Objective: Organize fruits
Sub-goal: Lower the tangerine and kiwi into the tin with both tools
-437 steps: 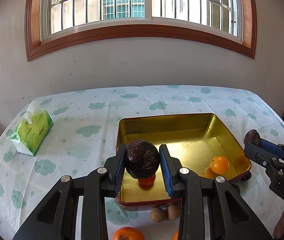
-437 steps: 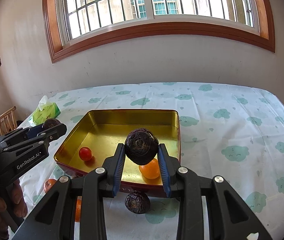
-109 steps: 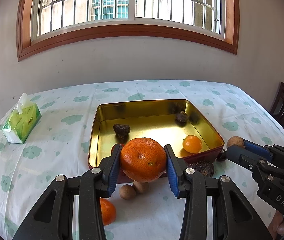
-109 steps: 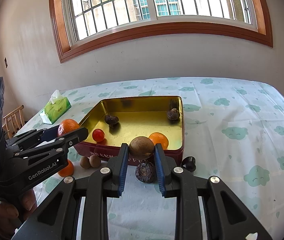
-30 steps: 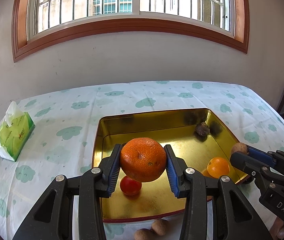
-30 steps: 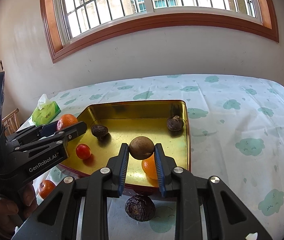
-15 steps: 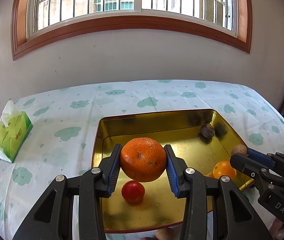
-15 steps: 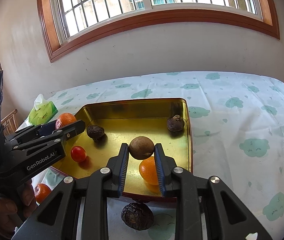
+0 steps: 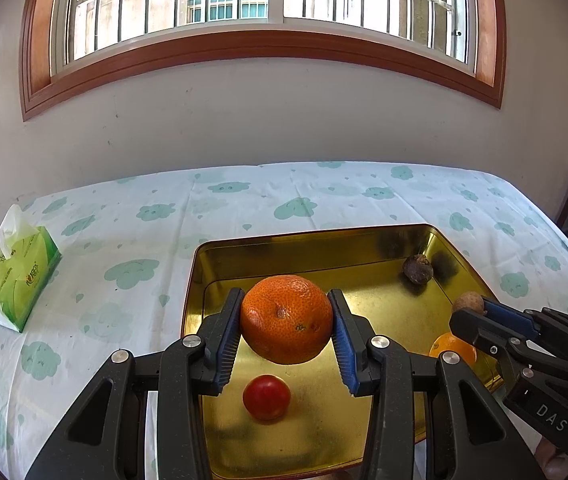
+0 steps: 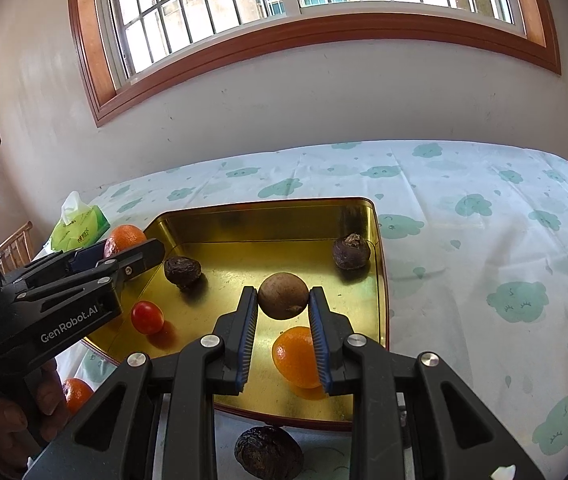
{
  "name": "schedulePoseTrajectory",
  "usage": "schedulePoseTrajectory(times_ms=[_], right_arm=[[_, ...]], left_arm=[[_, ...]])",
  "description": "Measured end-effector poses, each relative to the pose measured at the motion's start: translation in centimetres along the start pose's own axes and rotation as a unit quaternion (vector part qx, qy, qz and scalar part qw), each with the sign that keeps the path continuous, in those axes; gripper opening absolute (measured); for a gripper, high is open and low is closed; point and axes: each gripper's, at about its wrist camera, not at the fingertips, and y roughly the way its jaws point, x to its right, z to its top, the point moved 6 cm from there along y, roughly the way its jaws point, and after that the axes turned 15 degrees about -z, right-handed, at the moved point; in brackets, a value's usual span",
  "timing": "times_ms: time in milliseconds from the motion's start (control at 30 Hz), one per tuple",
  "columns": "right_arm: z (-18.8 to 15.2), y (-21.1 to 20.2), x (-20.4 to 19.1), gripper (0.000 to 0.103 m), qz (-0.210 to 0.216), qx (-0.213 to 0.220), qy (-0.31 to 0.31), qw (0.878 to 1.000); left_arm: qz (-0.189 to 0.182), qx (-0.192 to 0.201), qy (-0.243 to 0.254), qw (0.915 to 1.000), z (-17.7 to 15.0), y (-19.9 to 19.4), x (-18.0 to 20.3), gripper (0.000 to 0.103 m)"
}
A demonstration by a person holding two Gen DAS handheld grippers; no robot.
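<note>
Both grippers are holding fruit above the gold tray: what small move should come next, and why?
Probably lower the left gripper slightly and release the large orange into the gold tray. It hangs over bare tray floor just beyond the red tomato, while the right gripper holds its brown fruit above the small orange.

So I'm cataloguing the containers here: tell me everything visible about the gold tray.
The gold tray is a shallow, square, shiny metal tin with rounded corners, a rolled rim and a dark red outer wall. It sits flat on the cloud-print tablecloth. Inside lie a cherry tomato, a small orange and two dark wrinkled fruits.
</note>
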Motion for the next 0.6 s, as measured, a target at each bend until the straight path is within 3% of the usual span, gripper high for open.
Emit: schedulePoseTrajectory(times_ms=[600], right_arm=[[0.1,1.3,0.0,0.024,-0.001,-0.003,0.003,1.0]], left_arm=[[0.002,-0.018,-0.033,0.9993,0.0,1.2,-1.1,0.043]])
